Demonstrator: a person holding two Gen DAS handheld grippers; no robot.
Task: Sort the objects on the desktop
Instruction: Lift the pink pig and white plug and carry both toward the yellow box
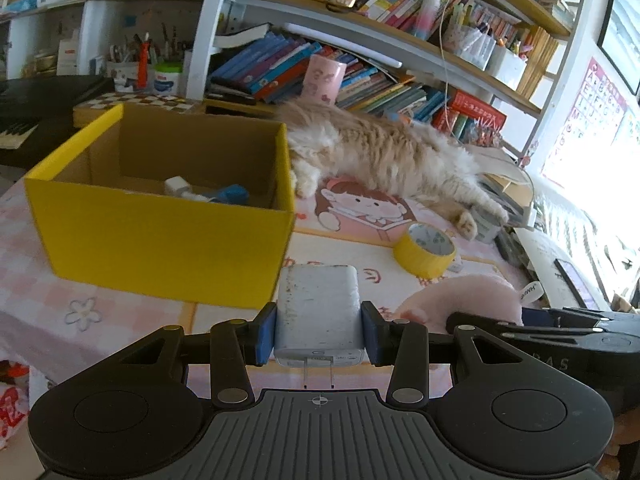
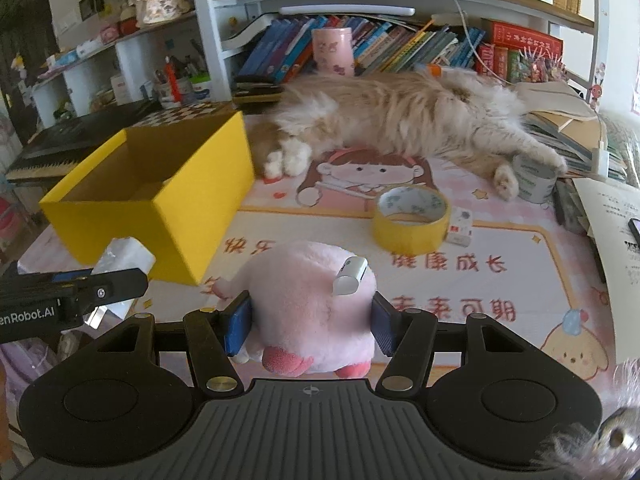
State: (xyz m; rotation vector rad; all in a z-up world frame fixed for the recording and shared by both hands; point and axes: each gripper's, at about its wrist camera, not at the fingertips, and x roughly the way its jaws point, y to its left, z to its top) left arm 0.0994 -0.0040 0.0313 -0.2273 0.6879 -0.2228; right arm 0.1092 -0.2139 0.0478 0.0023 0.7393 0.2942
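White charger (image 1: 318, 312) clamped in left tongs (image 1: 318, 334), above table (image 1: 100, 312) just beside yellow box (image 1: 160, 236). Right tongs (image 2: 310, 326) squeeze pink plush toy (image 2: 312, 312). Yellow tape roll (image 2: 412, 218) lies nr sleeping cat (image 2: 400, 112).

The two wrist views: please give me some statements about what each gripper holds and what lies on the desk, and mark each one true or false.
1. The left gripper is shut on a white charger. True.
2. The right gripper holds the yellow tape roll. False: it is shut on a pink plush toy; the yellow tape roll lies on the desk mat.
3. The yellow box is empty. False: a few small things, white and blue, lie inside.
4. A cat lies on the desk behind the tape roll. True.
5. The box has its lid on. False: it is open on top.
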